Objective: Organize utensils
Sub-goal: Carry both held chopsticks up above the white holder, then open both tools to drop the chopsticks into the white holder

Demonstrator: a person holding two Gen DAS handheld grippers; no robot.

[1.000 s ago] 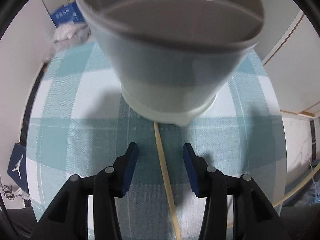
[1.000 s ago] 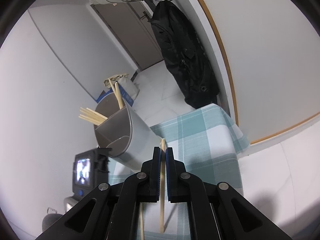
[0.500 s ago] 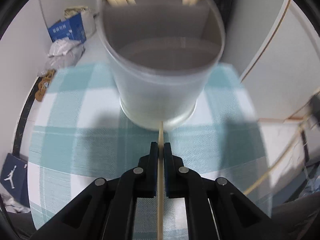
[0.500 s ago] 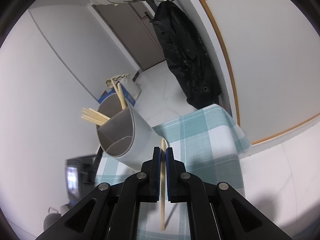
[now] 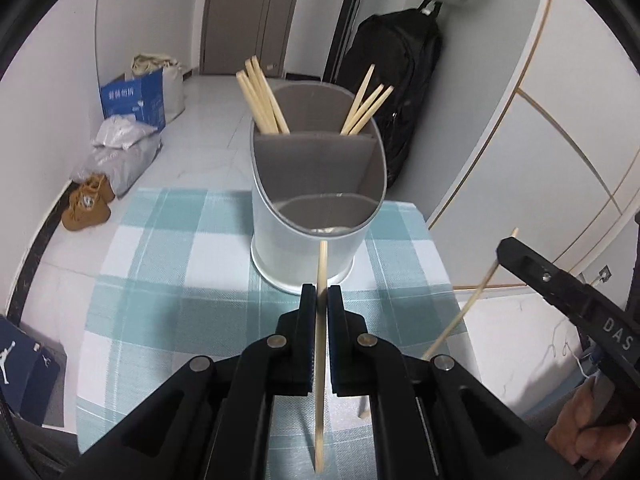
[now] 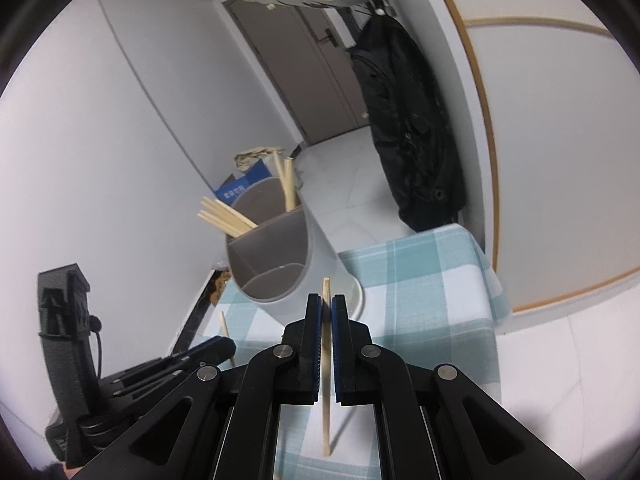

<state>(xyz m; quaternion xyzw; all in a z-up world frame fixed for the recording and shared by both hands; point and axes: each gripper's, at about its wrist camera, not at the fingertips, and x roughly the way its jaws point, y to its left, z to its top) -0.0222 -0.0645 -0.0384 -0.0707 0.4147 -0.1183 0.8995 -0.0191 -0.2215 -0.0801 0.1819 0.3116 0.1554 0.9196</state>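
Now that our left tool (image 5: 319,294) has clamped its chopstick (image 5: 320,360) and lifted it off the worktop (image 5: 160,280), we hold one each: the right tool (image 6: 327,308) grips another chopstick (image 6: 327,360). A second ago the left jaws stood open around it. Both sticks hang before the holder (image 5: 316,208), mid-worktop toward its far edge.

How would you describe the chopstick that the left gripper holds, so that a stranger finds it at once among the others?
On the teal checked tablecloth stands a grey divided holder with chopsticks in its two back compartments. In front of it, the left gripper is shut on one chopstick. Unlike the sticks in the holder, it stands outside, nearly upright between the blue pads.
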